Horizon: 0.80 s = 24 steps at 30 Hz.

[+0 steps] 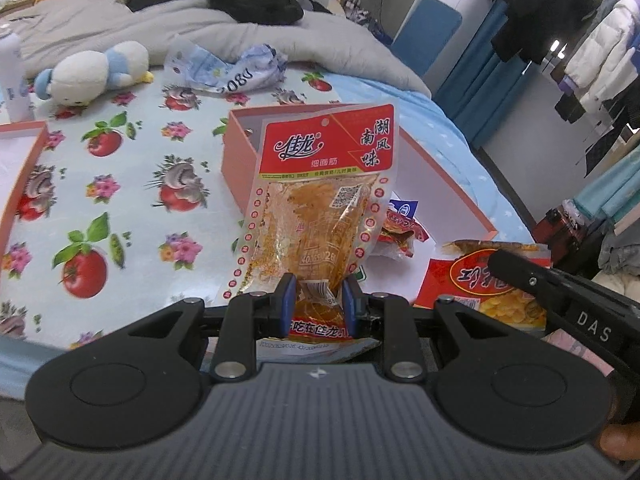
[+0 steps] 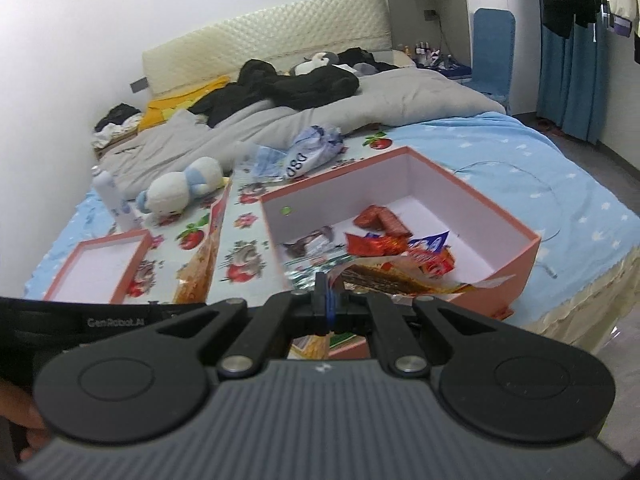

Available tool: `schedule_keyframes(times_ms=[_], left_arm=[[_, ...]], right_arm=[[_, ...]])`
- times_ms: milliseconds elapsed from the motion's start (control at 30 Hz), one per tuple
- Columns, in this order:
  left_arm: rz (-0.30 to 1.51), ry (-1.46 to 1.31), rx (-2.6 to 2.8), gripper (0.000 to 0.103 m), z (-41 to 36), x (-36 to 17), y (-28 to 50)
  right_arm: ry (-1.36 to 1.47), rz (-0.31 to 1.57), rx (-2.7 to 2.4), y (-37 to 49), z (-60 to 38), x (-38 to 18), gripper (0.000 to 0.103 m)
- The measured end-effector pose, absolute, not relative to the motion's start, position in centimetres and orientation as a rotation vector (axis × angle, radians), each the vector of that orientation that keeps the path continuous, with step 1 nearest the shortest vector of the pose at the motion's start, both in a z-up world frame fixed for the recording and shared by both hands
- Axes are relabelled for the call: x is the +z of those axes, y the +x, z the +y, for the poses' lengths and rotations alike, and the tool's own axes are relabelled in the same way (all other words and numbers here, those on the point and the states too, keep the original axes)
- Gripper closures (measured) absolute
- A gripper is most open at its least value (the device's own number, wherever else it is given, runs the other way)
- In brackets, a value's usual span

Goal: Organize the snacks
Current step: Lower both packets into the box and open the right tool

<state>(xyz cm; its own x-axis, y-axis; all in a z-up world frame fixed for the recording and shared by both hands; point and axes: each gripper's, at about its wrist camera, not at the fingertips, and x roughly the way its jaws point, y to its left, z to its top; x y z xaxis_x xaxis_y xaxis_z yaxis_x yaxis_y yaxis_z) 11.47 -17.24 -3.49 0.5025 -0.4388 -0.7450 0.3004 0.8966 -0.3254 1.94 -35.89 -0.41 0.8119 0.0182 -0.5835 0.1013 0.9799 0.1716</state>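
My left gripper [image 1: 316, 300] is shut on the bottom of a red and clear snack packet [image 1: 320, 196] and holds it upright in front of the pink box [image 1: 240, 164]. From the right wrist view the packet [image 2: 200, 264] hangs edge-on left of the box [image 2: 516, 256]. My right gripper [image 2: 329, 300] is shut on the edge of a red chip bag [image 2: 384, 278] that lies over the box's near rim. The same bag [image 1: 488, 280] and the right gripper's arm [image 1: 560, 292] show in the left wrist view. Several small red wrapped snacks [image 2: 384, 236] lie inside the box.
The pink box lid [image 2: 100, 264] lies open side up at the left. A white plush toy [image 2: 180, 190], a white bottle [image 2: 114, 200] and a crumpled plastic bag [image 2: 308, 152] sit behind on the fruit-print sheet. A grey quilt and dark clothes cover the far bed.
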Motion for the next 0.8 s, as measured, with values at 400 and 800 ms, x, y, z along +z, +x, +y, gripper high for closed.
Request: schedule_keyframes(times_ms=[400,800], left_arm=[[0.978,-0.135,-0.465,0.074,-23.2,-6.5,21.3],[1.017,-0.103,-0.495,0.074,-29.3,-9.8,30.1]], right_arm=[[0.197,0.670,-0.055,10.4,-39.7,-2.4,0.100],[0.217,0.722,-0.075,18.5,-43.7,-6.1,0.099]])
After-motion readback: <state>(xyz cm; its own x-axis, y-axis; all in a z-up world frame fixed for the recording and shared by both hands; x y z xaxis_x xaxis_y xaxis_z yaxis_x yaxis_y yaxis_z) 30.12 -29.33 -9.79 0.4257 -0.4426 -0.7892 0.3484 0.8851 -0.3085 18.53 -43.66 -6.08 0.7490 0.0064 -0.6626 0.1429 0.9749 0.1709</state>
